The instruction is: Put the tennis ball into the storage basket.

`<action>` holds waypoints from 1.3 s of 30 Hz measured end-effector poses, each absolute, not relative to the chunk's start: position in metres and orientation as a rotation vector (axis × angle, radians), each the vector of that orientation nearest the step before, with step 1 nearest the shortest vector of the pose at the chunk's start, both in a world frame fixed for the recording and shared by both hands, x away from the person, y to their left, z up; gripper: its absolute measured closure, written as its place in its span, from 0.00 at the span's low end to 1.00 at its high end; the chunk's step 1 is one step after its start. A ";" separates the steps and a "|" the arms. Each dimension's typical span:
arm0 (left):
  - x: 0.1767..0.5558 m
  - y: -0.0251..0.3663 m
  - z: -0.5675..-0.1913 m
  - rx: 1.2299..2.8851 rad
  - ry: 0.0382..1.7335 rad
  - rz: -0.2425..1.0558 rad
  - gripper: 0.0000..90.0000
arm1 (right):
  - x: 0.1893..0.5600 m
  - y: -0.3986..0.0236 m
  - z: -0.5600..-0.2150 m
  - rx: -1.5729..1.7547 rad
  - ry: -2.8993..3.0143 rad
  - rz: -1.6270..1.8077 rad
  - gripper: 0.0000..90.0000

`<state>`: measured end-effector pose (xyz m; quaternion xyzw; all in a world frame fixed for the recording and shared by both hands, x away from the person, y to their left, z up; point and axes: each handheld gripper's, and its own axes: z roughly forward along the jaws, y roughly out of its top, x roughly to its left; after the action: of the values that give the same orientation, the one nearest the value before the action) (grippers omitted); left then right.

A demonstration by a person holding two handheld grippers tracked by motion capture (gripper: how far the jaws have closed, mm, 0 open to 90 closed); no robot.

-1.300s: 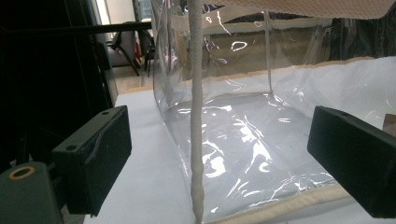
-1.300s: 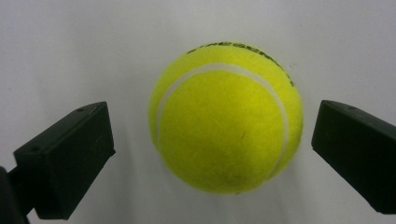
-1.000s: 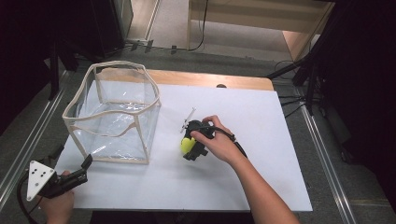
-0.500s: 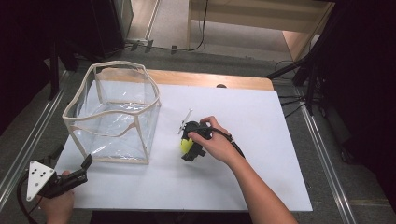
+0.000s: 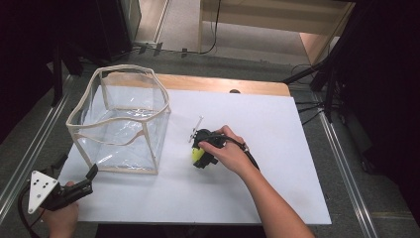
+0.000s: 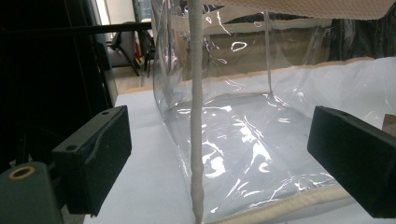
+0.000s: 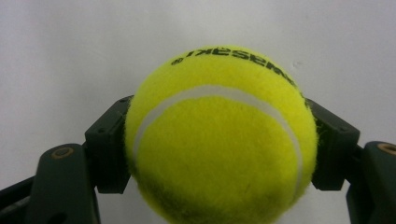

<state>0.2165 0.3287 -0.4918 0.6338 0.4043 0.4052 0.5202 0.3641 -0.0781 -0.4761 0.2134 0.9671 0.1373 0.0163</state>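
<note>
White table | right tongs just closed – gripping tennis ball, underside hidden | left tongs wide

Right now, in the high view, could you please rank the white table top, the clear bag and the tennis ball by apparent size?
1. White table top, by far the largest.
2. Clear bag, open-topped.
3. Tennis ball, smallest, partly hidden in the right gripper, whose jaws have just closed on it.

Two hand-held grippers at the bench, one clamped, one wide.

The right gripper, carried by the right hand on a forearm reaching in from the near bench edge, has just closed its jaws; both fingers press the tennis ball. The left gripper, gripped by the left hand at the near left bench corner, keeps its fingers spread wide.
</note>
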 end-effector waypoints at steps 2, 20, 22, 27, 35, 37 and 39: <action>0.216 0.328 -0.492 1.520 0.969 0.970 0.08 | 0.364 -0.079 -0.476 0.643 3.007 0.428 0.25; 0.217 0.329 -0.492 1.517 0.970 0.971 0.08 | 0.364 -0.075 -0.467 0.623 3.016 0.442 0.25; 0.217 0.329 -0.492 1.517 0.970 0.971 0.08 | 0.365 -0.074 -0.465 0.597 3.014 0.446 0.25; 0.217 0.329 -0.492 1.518 0.970 0.970 0.08 | 0.366 -0.068 -0.461 0.597 3.018 0.452 0.25; 0.217 0.329 -0.492 1.517 0.970 0.970 0.08 | 0.366 -0.059 -0.455 0.560 3.028 0.466 0.25; 0.217 0.329 -0.492 1.517 0.970 0.970 0.08 | 0.367 -0.057 -0.453 0.545 3.030 0.476 0.25; 0.217 0.329 -0.492 1.517 0.970 0.969 0.08 | 0.367 -0.054 -0.452 0.544 3.029 0.486 0.25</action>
<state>0.2166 0.3290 -0.4916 0.6329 0.4048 0.4046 0.5214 0.3670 -0.0543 -0.4517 0.1745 0.9722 0.1558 0.0129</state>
